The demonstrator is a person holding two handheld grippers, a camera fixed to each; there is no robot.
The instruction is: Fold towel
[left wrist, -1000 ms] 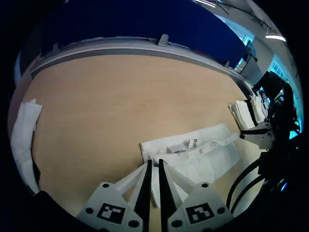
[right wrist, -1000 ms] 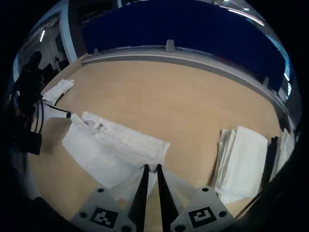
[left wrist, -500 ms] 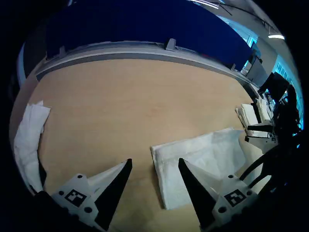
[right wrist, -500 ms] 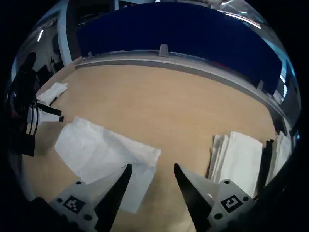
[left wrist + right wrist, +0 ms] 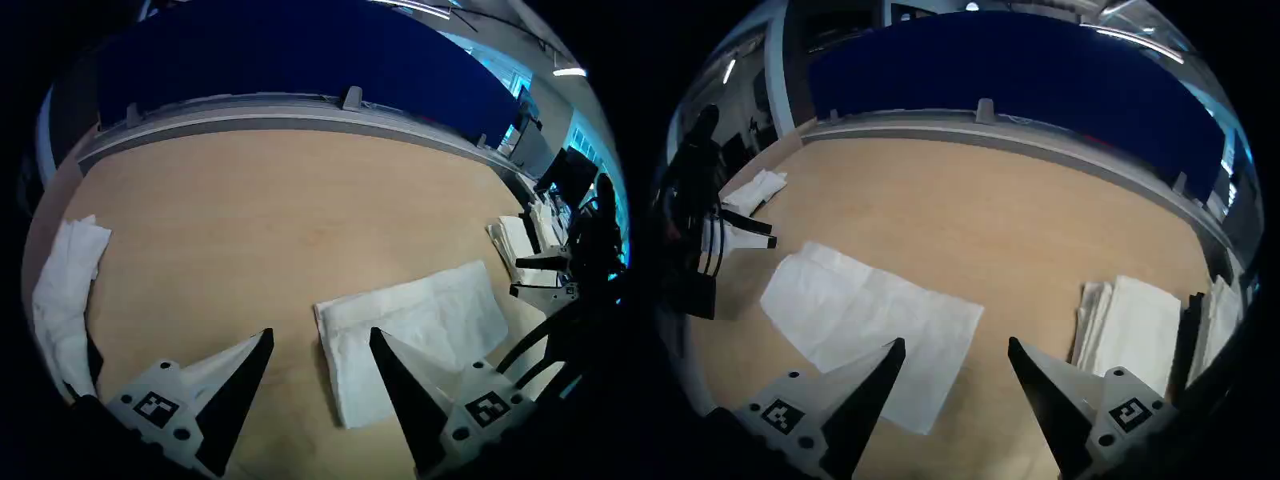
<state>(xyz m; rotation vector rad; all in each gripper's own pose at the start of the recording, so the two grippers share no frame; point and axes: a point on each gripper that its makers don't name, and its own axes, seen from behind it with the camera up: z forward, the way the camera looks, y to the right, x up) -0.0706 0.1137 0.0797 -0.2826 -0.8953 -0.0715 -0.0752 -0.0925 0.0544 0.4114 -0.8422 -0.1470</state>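
White towel [image 5: 416, 320] folded flat on table [image 5: 280, 208], left tool [image 5: 320, 332] fingers apart, right tool [image 5: 956, 342] apart too

We see the towel [image 5: 416, 320] as white cloth, matt, with soft creases across its top. Under it we have the table [image 5: 280, 208], a pale wood-grain top, smooth, with a faint satin sheen. On the left gripper [image 5: 320, 332] we note white plastic bodies, smooth and matt, with black matt inner faces; the right gripper [image 5: 956, 342] looks the same. The heap of cloths [image 5: 64, 296] at the table's side is white, soft and rumpled. The folded stack [image 5: 1140, 328] is white cloth too, matt. The rail [image 5: 280, 112] behind is grey and smooth, and the partition [image 5: 304, 56] is deep blue and matt.
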